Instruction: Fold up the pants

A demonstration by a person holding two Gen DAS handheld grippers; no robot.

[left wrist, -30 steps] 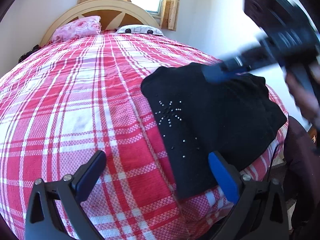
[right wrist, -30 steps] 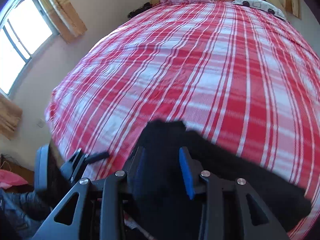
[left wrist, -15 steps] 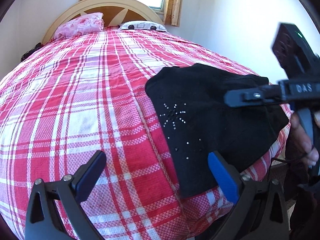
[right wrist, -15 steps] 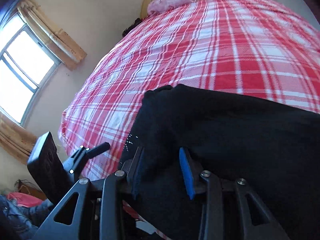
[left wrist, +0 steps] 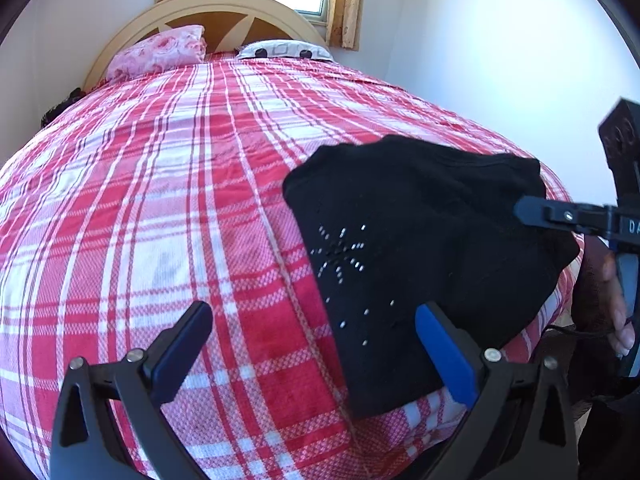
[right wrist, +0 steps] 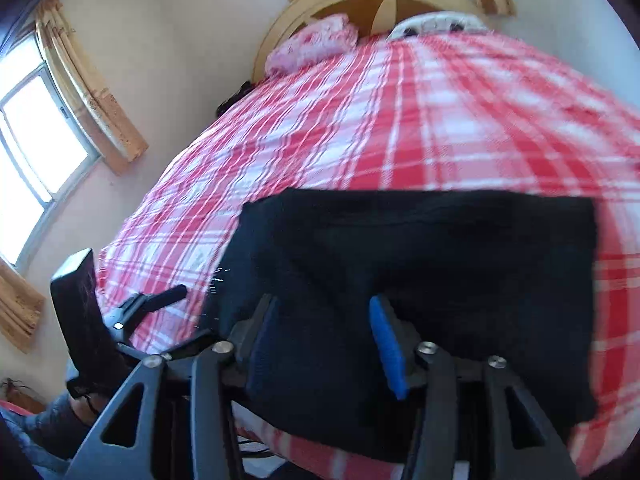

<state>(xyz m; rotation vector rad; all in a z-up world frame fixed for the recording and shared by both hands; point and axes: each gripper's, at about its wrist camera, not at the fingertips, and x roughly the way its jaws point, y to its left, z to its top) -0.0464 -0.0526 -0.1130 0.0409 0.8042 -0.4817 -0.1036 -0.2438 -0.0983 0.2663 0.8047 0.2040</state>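
A: How do the jaws stand on the left gripper?

B: They are wide apart. Nothing is between them. One finger hangs over the red and white bedspread, and the blue finger sits over the near edge of the black pants.

A: And the right gripper?

B: Its jaws are partly closed, with a thick bunch of the black pants between the blue pads. The picture is blurry there, so nobody can tell if the pads press the cloth tight.

A: Where are the pants?

B: They lie folded on the bedspread, near the foot corner of the bed on the right side. In the left wrist view, small shiny studs make a star shape on the cloth. The right gripper's black finger reaches in at the far right edge of the pants, and a hand holds its handle.

A: What is farther out?

B: A pink pillow and a white pillow with dark spots lie at the head of the bed, against a round wooden headboard. A window with tan curtains is behind it. Another window shows on the left wall in the right wrist view.
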